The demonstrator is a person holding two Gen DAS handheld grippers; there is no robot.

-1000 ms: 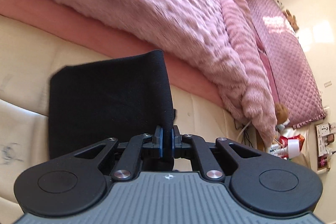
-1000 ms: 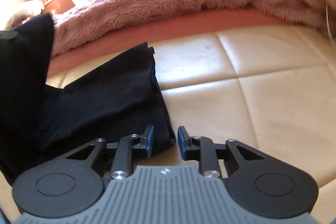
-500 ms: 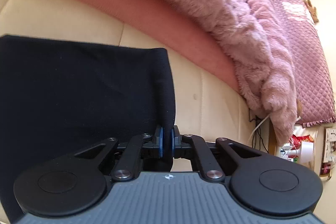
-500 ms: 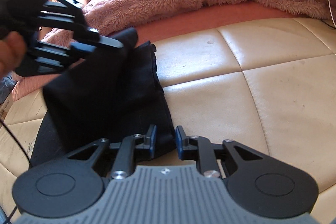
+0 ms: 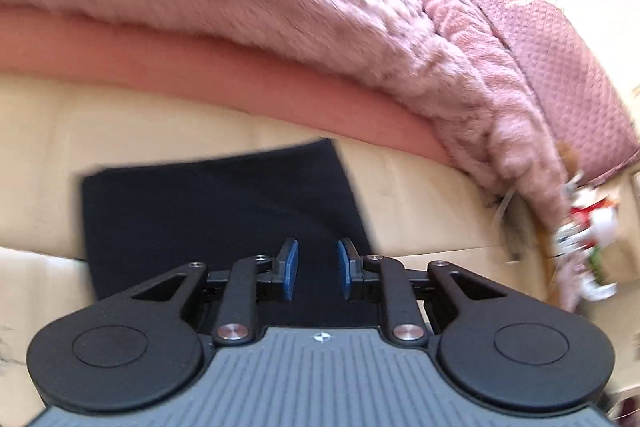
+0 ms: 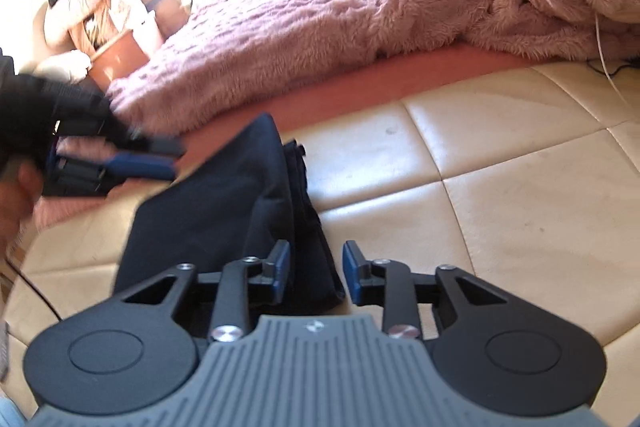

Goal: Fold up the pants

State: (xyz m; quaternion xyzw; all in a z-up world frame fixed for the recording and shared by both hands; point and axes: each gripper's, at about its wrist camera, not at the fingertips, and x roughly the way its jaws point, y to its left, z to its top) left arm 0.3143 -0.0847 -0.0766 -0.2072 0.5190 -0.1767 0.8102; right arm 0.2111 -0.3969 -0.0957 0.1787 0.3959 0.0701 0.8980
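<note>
Both jaws parting, nothing pinched between the pads.

The left gripper (image 5: 313, 269) and right gripper (image 6: 316, 275) are opening, released above the folded black pants (image 6: 224, 203), which lie on the cream cushion (image 6: 500, 187) near its edge beside the pink blanket (image 6: 340, 11).

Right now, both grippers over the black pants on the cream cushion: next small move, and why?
Probably back both grippers off. The left gripper and right gripper have jaws opening with a clear gap and no cloth pinched. The black folded pants lie doubled on the cream leather cushion, so this fold looks released. Then re-grip the narrow end for the next fold.
</note>
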